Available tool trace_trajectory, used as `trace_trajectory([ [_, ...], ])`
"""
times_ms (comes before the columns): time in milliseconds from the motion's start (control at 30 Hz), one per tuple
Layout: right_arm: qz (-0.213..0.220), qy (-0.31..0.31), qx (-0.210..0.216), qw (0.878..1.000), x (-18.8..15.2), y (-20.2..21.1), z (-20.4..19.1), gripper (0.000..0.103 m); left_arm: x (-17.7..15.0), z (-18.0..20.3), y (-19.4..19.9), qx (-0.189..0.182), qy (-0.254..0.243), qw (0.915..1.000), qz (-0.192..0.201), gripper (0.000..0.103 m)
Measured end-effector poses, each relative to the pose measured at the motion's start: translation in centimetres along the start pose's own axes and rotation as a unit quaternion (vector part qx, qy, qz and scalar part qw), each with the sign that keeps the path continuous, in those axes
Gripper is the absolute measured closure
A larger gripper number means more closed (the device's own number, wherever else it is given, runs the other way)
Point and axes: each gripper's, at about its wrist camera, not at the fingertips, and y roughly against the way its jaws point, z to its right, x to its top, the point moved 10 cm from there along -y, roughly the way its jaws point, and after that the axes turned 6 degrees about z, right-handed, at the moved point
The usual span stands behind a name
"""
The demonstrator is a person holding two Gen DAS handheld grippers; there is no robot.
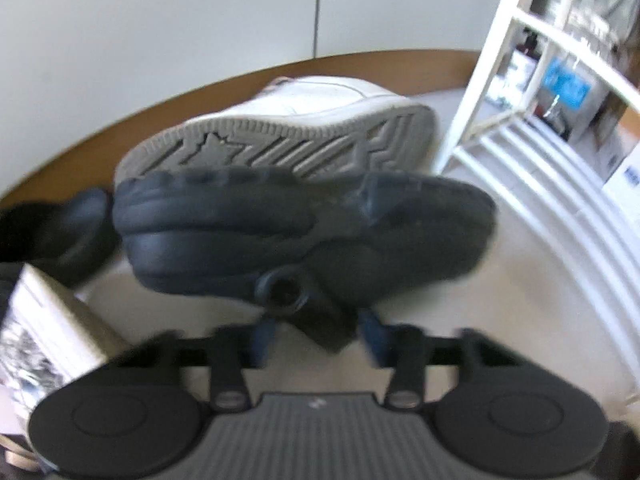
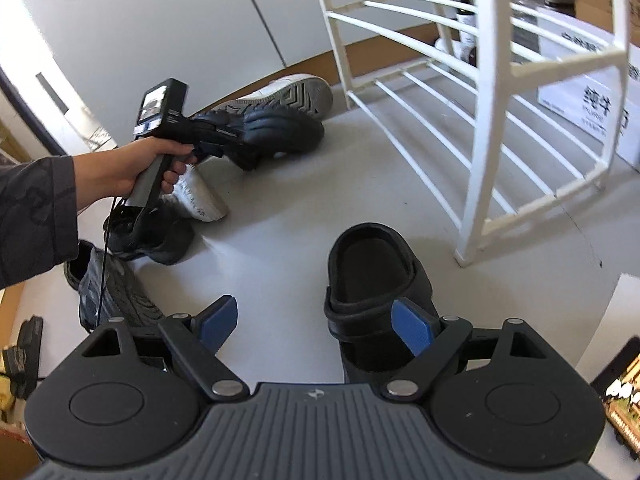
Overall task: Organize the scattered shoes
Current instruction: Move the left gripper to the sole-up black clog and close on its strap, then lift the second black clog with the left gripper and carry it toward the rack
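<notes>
1. At the floor's left side, in the right wrist view, a black sneaker [image 2: 148, 236] lies just in front of a grey-soled shoe [image 2: 112, 292] tipped on its side.
2. A hand [image 2: 136, 168] in a dark sleeve holds the left gripper [image 1: 316, 336] by its handle. Its blue pads [image 1: 370, 334] are closed on the heel strap of a dark clog [image 1: 296, 228], sole turned toward the camera.
3. Just behind that clog, a white sneaker [image 1: 320, 120] lies on its side against the brown baseboard [image 1: 80, 140], its grey tread facing out.
4. A white patterned shoe [image 2: 200, 200] lies below the hand, touching the black sneaker.
5. Near the middle of the floor [image 2: 280, 208] stands a second clog [image 2: 376, 280], upright, opening up.
6. The right gripper [image 2: 320, 328] has its jaws spread wide and holds nothing; its right pad [image 2: 412, 332] overlaps that clog's heel strap, contact unclear.
7. Toward the right wall stands a white slatted rack [image 2: 480, 120], its lower shelf bare.
</notes>
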Motion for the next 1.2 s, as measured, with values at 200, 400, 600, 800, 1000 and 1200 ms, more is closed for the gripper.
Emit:
trace_trajectory([
  [200, 0.01, -0.005, 0.008, 1.0, 0.4, -0.2, -0.6, 0.015, 1.1, 0.6, 1.7, -0.029, 0.003, 0.9996, 0.005, 0.077],
  [400, 0.019, -0.005, 0.019, 1.0, 0.8, -0.6, -1.8, 0.015, 0.8, 1.9, 4.2, -0.059, -0.027, 0.9979, -0.001, 0.08],
  [600, 0.03, -0.023, 0.026, 0.999, 1.4, -1.0, -2.8, 0.015, 0.3, 2.9, 7.4, -0.095, -0.069, 0.9926, -0.03, 0.085],
  [800, 0.031, -0.02, 0.037, 0.999, 1.3, -1.4, -4.2, 0.015, 0.8, 5.0, 9.6, -0.123, -0.099, 0.986, -0.052, 0.09],
  [1000, 0.025, -0.025, 0.042, 0.998, 0.9, -1.8, -4.8, 0.015, -1.9, 7.1, 12.7, -0.146, -0.153, 0.9709, -0.114, 0.091],
  [1200, 0.014, -0.013, 0.045, 0.999, 0.1, -2.3, -5.4, 0.015, -5.5, 9.8, 15.5, -0.182, -0.171, 0.9546, -0.162, 0.091],
])
